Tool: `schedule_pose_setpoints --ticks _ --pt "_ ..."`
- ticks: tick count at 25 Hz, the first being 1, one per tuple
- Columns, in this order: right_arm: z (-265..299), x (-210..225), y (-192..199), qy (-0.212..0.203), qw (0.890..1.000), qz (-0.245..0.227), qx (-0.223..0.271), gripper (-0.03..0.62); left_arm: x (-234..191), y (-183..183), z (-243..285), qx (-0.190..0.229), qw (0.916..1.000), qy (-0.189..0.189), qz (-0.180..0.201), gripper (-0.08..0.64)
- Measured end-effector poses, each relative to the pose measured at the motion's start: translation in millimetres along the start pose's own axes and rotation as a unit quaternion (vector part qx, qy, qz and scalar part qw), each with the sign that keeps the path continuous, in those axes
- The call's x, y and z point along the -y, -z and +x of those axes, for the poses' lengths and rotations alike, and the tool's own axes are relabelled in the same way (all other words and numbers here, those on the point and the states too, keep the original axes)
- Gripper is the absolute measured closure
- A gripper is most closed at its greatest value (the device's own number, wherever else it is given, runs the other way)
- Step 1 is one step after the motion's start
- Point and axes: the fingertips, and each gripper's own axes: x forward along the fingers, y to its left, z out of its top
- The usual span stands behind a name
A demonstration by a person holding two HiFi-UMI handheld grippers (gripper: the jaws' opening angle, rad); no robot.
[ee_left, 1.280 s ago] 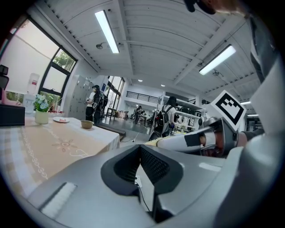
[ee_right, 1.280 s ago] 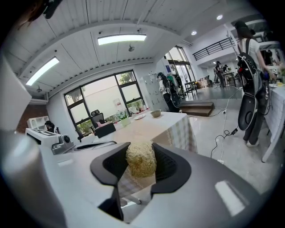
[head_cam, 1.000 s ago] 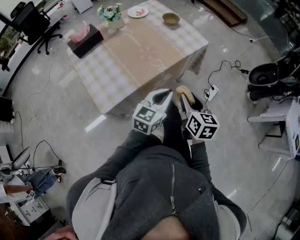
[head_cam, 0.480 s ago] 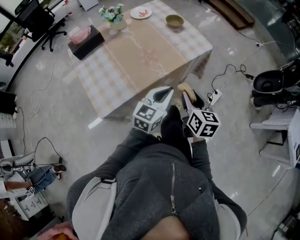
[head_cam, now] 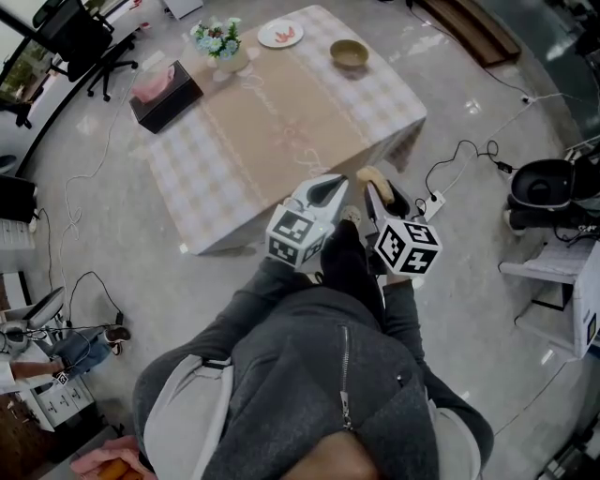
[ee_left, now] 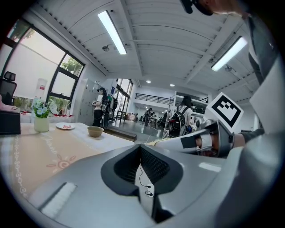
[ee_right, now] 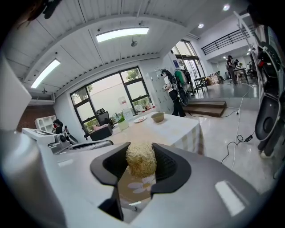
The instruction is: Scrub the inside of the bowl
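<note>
Tan bowl upright on table, far edge; fibrous scrubber in right gripper

Desk, checked cloth: black tissue box, flower vase, plate at far end. Office chair beyond. Cables on floor.

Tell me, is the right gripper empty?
No, the right gripper is shut on a straw-coloured scrubber that fills the gap between its jaws.

Small and cropped
The bowl was too small to show its inside; the office chair ran off the top edge.
</note>
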Motion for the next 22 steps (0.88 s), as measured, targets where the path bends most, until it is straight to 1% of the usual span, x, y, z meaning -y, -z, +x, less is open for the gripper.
schedule_pose_setpoints --ticks 5,14,22 --pt "20.4 21.0 -24.3 -0.008 1.000 -0.004 -0.006 0.440 -11.2 -12.8 32.5 0.002 1.0000 -0.007 -0.006 0.551" --pt "61.2 61.1 -65.6 -0.021 1.000 -0.009 -0.009 0.440 -35.9 -33.1 91.8 0.002 0.9998 -0.019 -0.003 0.551" --pt "102.8 93.5 -100.3 -0.040 0.999 -0.031 -0.015 0.440 -62.9 -47.8 144.4 0.009 0.9994 -0.035 -0.004 0.551"
